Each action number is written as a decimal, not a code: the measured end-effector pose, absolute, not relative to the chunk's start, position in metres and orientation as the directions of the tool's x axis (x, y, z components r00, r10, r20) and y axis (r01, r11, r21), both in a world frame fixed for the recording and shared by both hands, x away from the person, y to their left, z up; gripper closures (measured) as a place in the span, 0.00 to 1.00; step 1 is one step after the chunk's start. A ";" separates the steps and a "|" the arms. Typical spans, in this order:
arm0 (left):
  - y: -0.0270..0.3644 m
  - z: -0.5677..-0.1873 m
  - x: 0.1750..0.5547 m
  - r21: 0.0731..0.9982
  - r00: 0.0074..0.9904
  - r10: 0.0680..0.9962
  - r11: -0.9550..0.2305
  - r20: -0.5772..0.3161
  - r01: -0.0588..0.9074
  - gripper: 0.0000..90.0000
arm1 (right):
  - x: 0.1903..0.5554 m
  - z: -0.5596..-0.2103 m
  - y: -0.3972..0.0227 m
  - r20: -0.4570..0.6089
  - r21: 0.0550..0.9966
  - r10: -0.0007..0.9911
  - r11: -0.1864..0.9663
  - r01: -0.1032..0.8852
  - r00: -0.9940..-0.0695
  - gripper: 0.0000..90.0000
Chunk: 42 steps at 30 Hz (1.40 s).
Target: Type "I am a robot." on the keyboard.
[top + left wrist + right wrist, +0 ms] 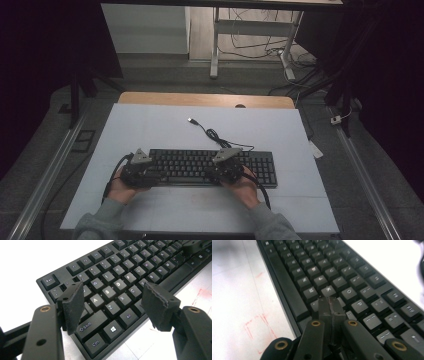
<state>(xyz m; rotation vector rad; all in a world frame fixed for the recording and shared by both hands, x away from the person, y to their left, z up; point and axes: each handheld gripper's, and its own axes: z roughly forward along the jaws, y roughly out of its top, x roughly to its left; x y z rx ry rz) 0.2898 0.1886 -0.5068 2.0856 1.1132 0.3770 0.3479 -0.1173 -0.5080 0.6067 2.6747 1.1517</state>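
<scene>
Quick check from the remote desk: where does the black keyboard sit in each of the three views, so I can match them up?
High view: the keyboard lies across the lower middle of the white mat, between the left gripper and right gripper.
Left gripper view: its Esc-to-Ctrl end runs diagonally behind the open jaws.
Right gripper view: its right-hand keys run up from the shut jaws.
Shared landmark: the long spacebar.

1. The left tongs hang over the flat black plastic computer keyboard, jaws wide apart.
2. Keys A, S, Z and X show between the jaws.
3. The keyboard lies on a white worktop.
</scene>
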 end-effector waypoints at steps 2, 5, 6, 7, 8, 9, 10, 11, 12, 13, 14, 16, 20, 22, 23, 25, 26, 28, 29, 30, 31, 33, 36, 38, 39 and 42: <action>0.189 -0.507 0.290 0.720 0.582 0.810 -0.359 -0.076 0.594 0.39 | 0.348 -0.504 -0.122 0.011 0.751 0.436 0.591 0.295 -0.900 1.00; 0.188 -0.506 0.289 0.723 0.585 0.808 -0.361 -0.072 0.589 0.39 | 0.347 -0.498 -0.134 0.010 0.787 0.461 0.544 0.292 -0.887 1.00; 0.188 -0.506 0.289 0.724 0.585 0.808 -0.361 -0.072 0.587 0.39 | 0.347 -0.497 -0.138 0.009 0.792 0.469 0.535 0.293 -0.883 0.99; 0.188 -0.506 0.289 0.725 0.586 0.807 -0.362 -0.071 0.586 0.39 | 0.346 -0.496 -0.144 0.013 0.798 0.484 0.522 0.301 -0.875 0.93; 0.188 -0.506 0.289 0.726 0.585 0.808 -0.361 -0.070 0.585 0.39 | 0.346 -0.496 -0.147 0.005 0.803 0.502 0.513 0.303 -0.865 0.84; 0.189 -0.506 0.289 0.727 0.585 0.808 -0.360 -0.070 0.584 0.39 | 0.345 -0.496 -0.152 -0.008 0.806 0.521 0.509 0.303 -0.853 0.77; 0.189 -0.505 0.289 0.728 0.584 0.809 -0.360 -0.067 0.583 0.39 | 0.345 -0.496 -0.156 -0.013 0.813 0.533 0.498 0.301 -0.846 0.72; 0.188 -0.505 0.289 0.730 0.584 0.809 -0.359 -0.067 0.582 0.39 | 0.344 -0.496 -0.160 -0.021 0.817 0.544 0.494 0.299 -0.839 0.67; 0.188 -0.505 0.289 0.731 0.583 0.809 -0.358 -0.067 0.581 0.39 | 0.343 -0.495 -0.164 -0.030 0.818 0.552 0.493 0.296 -0.834 0.64; 0.188 -0.505 0.289 0.731 0.583 0.810 -0.359 -0.066 0.580 0.39 | 0.342 -0.495 -0.167 -0.035 0.822 0.558 0.488 0.294 -0.829 0.61; 0.188 -0.505 0.289 0.731 0.582 0.810 -0.359 -0.064 0.580 0.39 | 0.342 -0.494 -0.171 -0.038 0.823 0.564 0.486 0.294 -0.825 0.58; 0.187 -0.505 0.289 0.731 0.583 0.810 -0.363 -0.059 0.579 0.39 | 0.341 -0.494 -0.179 -0.040 0.823 0.574 0.483 0.299 -0.818 0.55; 0.187 -0.505 0.287 0.734 0.585 0.809 -0.366 -0.053 0.573 0.39 | 0.339 -0.494 -0.192 -0.035 0.828 0.584 0.471 0.304 -0.811 0.53; 0.187 -0.504 0.285 0.736 0.585 0.810 -0.363 -0.054 0.571 0.39 | 0.338 -0.494 -0.198 -0.038 0.827 0.589 0.471 0.305 -0.807 0.52; 0.188 -0.504 0.284 0.738 0.585 0.810 -0.363 -0.053 0.569 0.39 | 0.338 -0.494 -0.200 -0.040 0.828 0.592 0.470 0.305 -0.805 0.52; 0.189 -0.503 0.282 0.743 0.582 0.811 -0.357 -0.054 0.566 0.39 | 0.336 -0.494 -0.205 -0.039 0.828 0.600 0.466 0.310 -0.799 0.52; 0.189 -0.502 0.282 0.745 0.581 0.812 -0.356 -0.052 0.564 0.39 | 0.336 -0.494 -0.207 -0.041 0.830 0.601 0.465 0.307 -0.798 0.52; 0.190 -0.502 0.280 0.750 0.581 0.813 -0.353 -0.051 0.560 0.39 | 0.334 -0.494 -0.212 -0.047 0.829 0.605 0.467 0.307 -0.795 0.51; 0.191 -0.501 0.279 0.751 0.579 0.813 -0.352 -0.051 0.559 0.39 | 0.332 -0.494 -0.215 -0.048 0.827 0.607 0.470 0.309 -0.793 0.51; 0.192 -0.501 0.278 0.753 0.579 0.814 -0.349 -0.052 0.559 0.39 | 0.331 -0.494 -0.219 -0.053 0.828 0.611 0.469 0.308 -0.790 0.51; 0.192 -0.501 0.277 0.753 0.579 0.814 -0.348 -0.052 0.558 0.39 | 0.330 -0.494 -0.222 -0.055 0.825 0.616 0.471 0.312 -0.786 0.51; 0.194 -0.502 0.275 0.754 0.578 0.814 -0.348 -0.050 0.556 0.39 | 0.328 -0.494 -0.230 -0.049 0.827 0.622 0.464 0.318 -0.781 0.51; 0.196 -0.502 0.272 0.756 0.576 0.816 -0.347 -0.048 0.555 0.39 | 0.324 -0.495 -0.241 -0.059 0.824 0.633 0.467 0.320 -0.772 0.51; 0.198 -0.502 0.270 0.758 0.573 0.818 -0.343 -0.049 0.554 0.39 | 0.320 -0.495 -0.249 -0.062 0.825 0.642 0.464 0.322 -0.764 0.50; 0.200 -0.502 0.269 0.759 0.572 0.818 -0.341 -0.051 0.555 0.39 | 0.318 -0.495 -0.254 -0.066 0.826 0.648 0.463 0.323 -0.759 0.51; 0.203 -0.503 0.265 0.760 0.570 0.820 -0.337 -0.053 0.556 0.39 | 0.313 -0.496 -0.266 -0.065 0.829 0.658 0.454 0.326 -0.750 0.50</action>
